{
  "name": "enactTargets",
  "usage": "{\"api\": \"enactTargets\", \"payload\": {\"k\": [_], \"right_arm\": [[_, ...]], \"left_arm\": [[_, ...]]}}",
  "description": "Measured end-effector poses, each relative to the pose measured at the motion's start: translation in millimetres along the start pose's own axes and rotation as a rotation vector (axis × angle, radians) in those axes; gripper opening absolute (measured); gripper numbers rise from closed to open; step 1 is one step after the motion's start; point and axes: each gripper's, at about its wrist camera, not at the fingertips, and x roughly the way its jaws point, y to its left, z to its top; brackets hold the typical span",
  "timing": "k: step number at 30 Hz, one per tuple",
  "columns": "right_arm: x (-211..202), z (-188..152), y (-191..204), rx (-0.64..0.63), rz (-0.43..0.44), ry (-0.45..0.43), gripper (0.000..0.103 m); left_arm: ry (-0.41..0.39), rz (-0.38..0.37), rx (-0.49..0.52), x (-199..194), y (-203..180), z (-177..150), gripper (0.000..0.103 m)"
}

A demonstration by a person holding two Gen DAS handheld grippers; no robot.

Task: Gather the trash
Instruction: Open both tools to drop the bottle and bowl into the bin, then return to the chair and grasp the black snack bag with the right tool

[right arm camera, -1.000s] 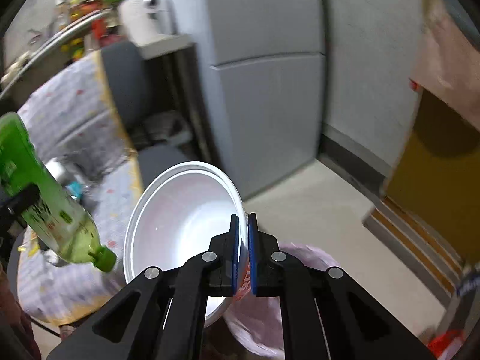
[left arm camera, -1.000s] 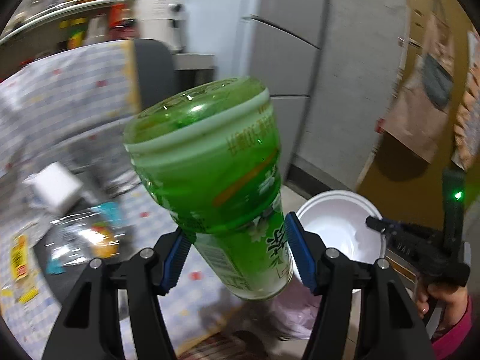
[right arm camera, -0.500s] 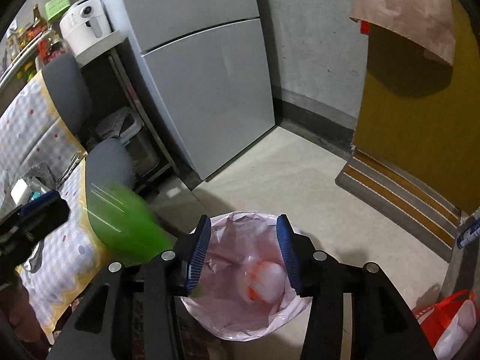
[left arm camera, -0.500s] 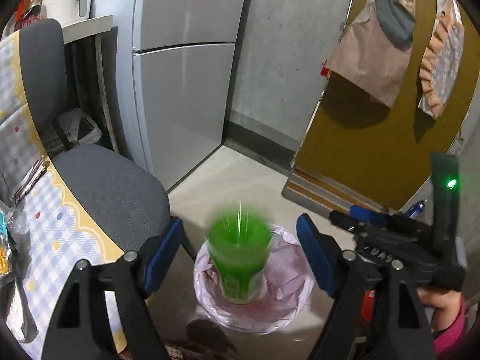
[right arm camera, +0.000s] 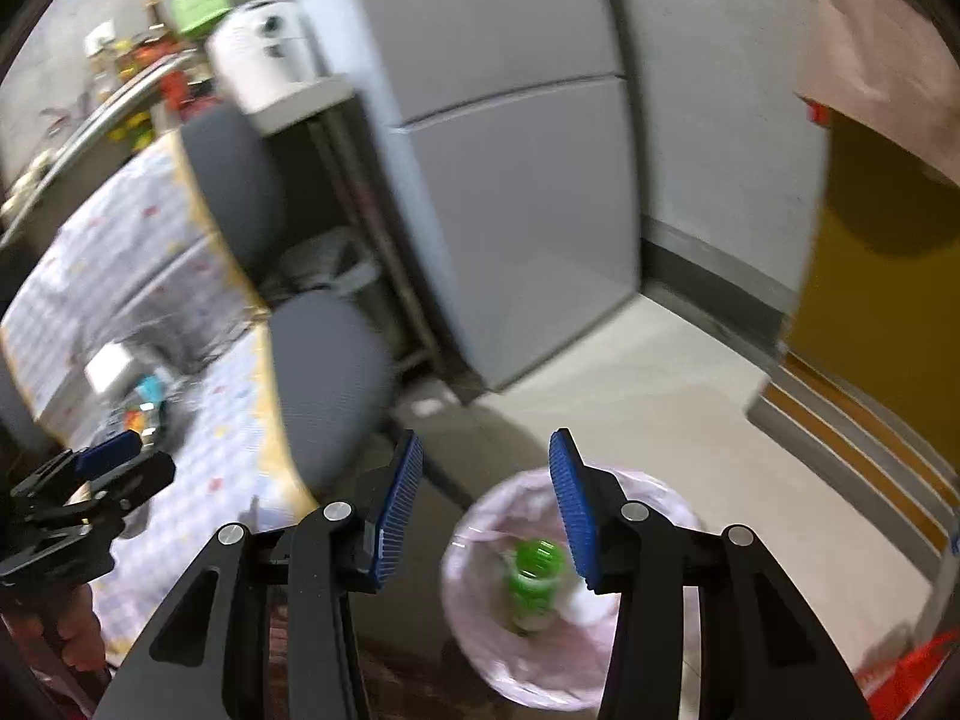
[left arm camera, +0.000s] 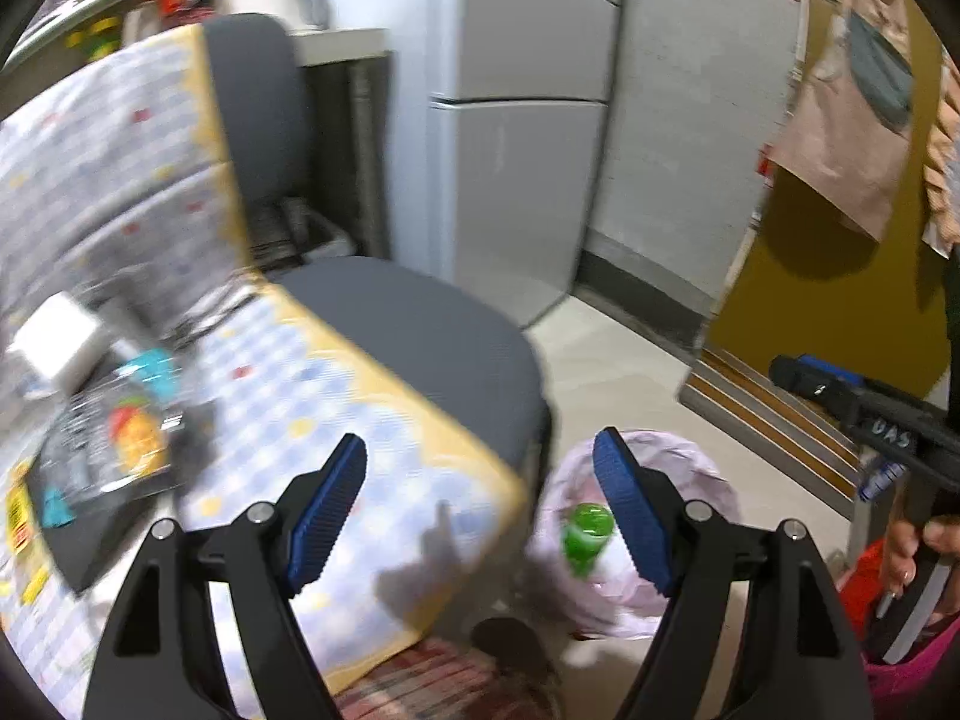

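The green bottle (left arm camera: 585,534) (right arm camera: 534,576) stands in the pink-lined bin (left arm camera: 690,468) (right arm camera: 660,492) on the floor. Beside it in the bin a white bowl (right arm camera: 585,600) shows partly behind a finger. My left gripper (left arm camera: 480,450) is open and empty over the table corner, left of the bin. My right gripper (right arm camera: 486,444) hangs above the bin's left rim; its jaws are closing a little with nothing between them. Wrappers (left arm camera: 120,438) and a white box (left arm camera: 57,336) lie on the checked tablecloth (left arm camera: 372,456).
A grey office chair (left arm camera: 420,336) (right arm camera: 324,372) stands between table and fridge (left arm camera: 510,180) (right arm camera: 510,210). A step (left arm camera: 774,414) leads to a mustard wall on the right. A red bag (right arm camera: 900,666) sits by the bin. A hand (left arm camera: 912,540) holds the right gripper's handle.
The left gripper let go of the green bottle, which dropped into the bin. The right gripper released the white bowl into the bin. Both views have since swung left toward the table.
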Motion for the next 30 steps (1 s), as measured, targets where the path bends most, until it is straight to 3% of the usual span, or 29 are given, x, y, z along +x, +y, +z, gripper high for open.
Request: {"api": "enactTargets", "payload": {"k": [8,18,25,27,30], "right_arm": [[13,18,89,-0.143,0.143,0.019,0.047],[45,25,218,-0.34,0.316,0.062,0.059],[88,18,285,-0.439,0.391,0.133,0.06],[102,16,295,-0.451,0.393,0.15,0.065],[124,11,309,-0.461,0.4,0.174,0.074]], "left_arm": [[-0.045,0.156,-0.14,-47,77,-23,0.076],[-0.07,0.368,-0.337,-101,184,-60,0.076],[-0.056,0.469,-0.437,-115,238,-84,0.076],[-0.044,0.513,-0.453,-112,251,-92,0.076],[-0.015,0.517,-0.503,-104,272,-103,0.076]]}}
